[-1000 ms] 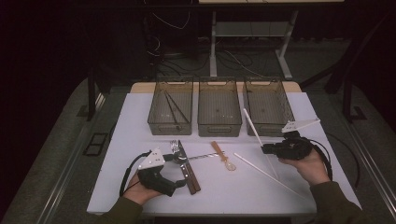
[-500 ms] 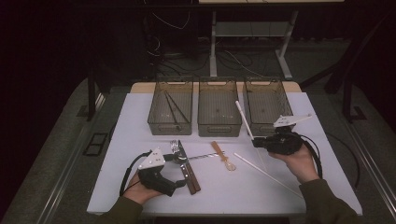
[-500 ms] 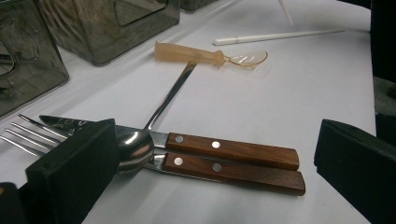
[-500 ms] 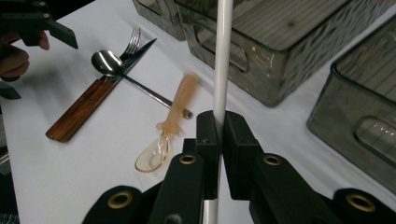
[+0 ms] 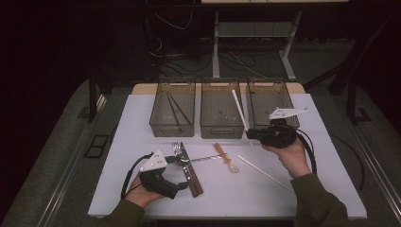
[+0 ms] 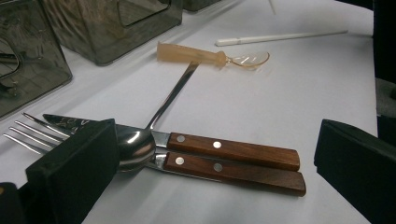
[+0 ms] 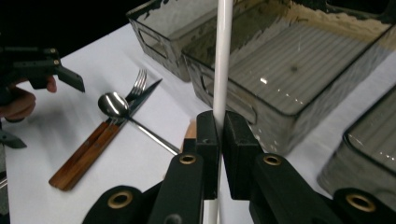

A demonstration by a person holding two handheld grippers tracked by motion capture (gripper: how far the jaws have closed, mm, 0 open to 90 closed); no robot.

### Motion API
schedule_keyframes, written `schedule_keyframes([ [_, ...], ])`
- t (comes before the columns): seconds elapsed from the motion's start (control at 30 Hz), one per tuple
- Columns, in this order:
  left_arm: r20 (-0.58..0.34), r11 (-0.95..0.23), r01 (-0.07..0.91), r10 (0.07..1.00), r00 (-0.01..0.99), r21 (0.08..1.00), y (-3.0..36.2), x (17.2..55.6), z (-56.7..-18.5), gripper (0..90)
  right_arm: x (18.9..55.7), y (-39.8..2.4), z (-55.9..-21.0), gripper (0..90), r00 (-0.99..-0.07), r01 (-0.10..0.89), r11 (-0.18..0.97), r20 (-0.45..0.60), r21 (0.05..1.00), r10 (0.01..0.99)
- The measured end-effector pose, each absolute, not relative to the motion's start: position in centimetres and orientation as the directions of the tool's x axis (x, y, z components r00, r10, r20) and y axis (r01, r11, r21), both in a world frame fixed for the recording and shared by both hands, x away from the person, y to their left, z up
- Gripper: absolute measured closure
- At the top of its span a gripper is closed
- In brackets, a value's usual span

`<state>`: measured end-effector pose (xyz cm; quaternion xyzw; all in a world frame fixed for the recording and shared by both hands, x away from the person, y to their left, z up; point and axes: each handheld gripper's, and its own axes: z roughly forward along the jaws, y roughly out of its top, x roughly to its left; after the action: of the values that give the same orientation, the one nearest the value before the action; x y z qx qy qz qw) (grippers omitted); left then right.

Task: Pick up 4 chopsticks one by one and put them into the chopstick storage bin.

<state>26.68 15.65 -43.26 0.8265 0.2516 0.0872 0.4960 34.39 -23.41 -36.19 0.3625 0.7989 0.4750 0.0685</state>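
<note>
Right tool (image 5: 249, 134) has carried the long white plastic chopstick (image 5: 239, 109), clamped between its jaws, up toward the middle smoky plastic bin (image 5: 221, 128) ahead; left tool (image 5: 182, 185) rests wide by the cutlery

White straw (image 5: 239, 110), brown wooden knife handles (image 6: 233, 158), smoky grey bins (image 5: 219, 113).

Bright lit table, dark murky surroundings

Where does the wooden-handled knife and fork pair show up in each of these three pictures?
High view: wooden-handled knife and fork pair low, left of centre, beside the left gripper.
Left gripper view: across the middle, between the black jaws.
Right gripper view: lower left.
Shared landmark: metal spoon lying across them.
</note>
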Motion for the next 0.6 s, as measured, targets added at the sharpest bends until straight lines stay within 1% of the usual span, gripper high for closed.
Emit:
schedule_keyframes([
  [0.5,-0.117,-0.363,0.331,0.501,0.857,0.871,15.6,26.7,-43.2,0.0,36.9,-19.6,-34.3,85.6,-0.72,0.483,0.219,0.243,0.848,0.65],
  [0.6,-0.117,-0.363,0.331,0.501,0.858,0.871,15.6,26.7,-43.2,0.0,37.4,-19.1,-34.0,85.6,-0.715,0.486,0.196,0.258,0.852,0.65],
])
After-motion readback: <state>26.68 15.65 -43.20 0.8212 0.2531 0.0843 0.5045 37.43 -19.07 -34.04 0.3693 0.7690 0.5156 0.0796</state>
